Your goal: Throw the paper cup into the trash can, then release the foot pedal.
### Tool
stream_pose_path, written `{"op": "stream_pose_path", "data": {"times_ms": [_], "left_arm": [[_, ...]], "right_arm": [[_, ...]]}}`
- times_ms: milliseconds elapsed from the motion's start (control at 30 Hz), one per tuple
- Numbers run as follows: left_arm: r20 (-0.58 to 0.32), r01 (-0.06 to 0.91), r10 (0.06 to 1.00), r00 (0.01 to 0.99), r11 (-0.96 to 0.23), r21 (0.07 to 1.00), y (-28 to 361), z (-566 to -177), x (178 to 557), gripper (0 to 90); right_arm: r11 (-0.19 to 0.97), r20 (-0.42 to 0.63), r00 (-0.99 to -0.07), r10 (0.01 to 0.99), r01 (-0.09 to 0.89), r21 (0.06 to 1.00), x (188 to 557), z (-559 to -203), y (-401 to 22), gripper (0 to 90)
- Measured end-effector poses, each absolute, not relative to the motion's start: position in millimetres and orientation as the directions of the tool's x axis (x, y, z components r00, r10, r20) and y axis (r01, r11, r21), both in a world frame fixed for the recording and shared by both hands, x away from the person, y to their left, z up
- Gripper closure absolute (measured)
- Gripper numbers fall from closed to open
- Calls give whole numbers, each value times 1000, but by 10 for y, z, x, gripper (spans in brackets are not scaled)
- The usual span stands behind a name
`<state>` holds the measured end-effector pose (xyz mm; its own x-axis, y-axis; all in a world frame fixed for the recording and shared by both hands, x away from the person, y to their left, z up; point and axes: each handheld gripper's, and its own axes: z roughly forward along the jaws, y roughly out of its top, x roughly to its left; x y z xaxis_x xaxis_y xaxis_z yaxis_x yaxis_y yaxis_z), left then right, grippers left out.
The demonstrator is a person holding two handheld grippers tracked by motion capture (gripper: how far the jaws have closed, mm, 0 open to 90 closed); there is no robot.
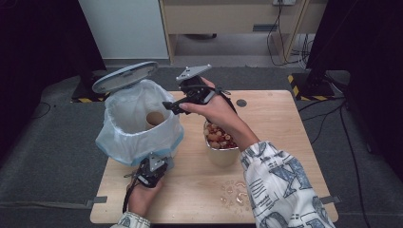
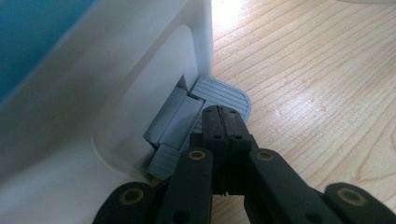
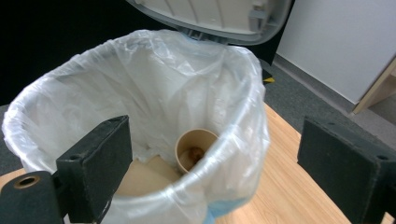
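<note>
One lined bin [image 1: 138, 121], one paper cup [image 1: 155, 118] inside, left gripper [image 2: 223, 122] jaws together, right gripper [image 1: 172, 105] jaws apart

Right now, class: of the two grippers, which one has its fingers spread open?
The right gripper, held over the lined bin, is open. The left gripper is shut, its tips at the bin's grey pedal.

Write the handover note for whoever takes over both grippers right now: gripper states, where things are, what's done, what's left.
Left gripper: shut, tips pressed on the bin's grey pedal; lid is up.
Right gripper: open, nothing between its jaws, held over the bin rim.
Done: a paper cup lies inside the bag-lined bin.
Left, probably: the metal container of scraps beside the bin, and wet bits on the table.
</note>
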<state>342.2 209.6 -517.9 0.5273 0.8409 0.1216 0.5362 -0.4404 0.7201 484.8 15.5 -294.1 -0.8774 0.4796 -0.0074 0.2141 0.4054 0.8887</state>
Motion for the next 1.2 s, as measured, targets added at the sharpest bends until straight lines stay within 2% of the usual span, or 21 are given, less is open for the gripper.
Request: {"op": "stream_pose_path", "data": {"times_ms": [867, 933, 1000, 1200], "left_arm": [[115, 537, 843, 525, -433, 724, 2100, -5173, 3418, 886], [143, 529, 847, 512, -442, 724, 2077, -5159, 3400, 764], [131, 521, 848, 514, -429, 738, 2068, -5123, 3367, 690], [110, 477, 839, 533, -405, 780, 1982, -5010, 3192, 570]], "right_arm": [[361, 7, -819, 574, 261, 895, 4956, -2996, -520, 100], [361, 5, -812, 584, 265, 894, 4966, -3009, -598, 99], [356, 6, -803, 597, 271, 894, 4978, -3022, -697, 98], [337, 12, -764, 645, 299, 893, 5006, -3084, -1059, 95]]}}
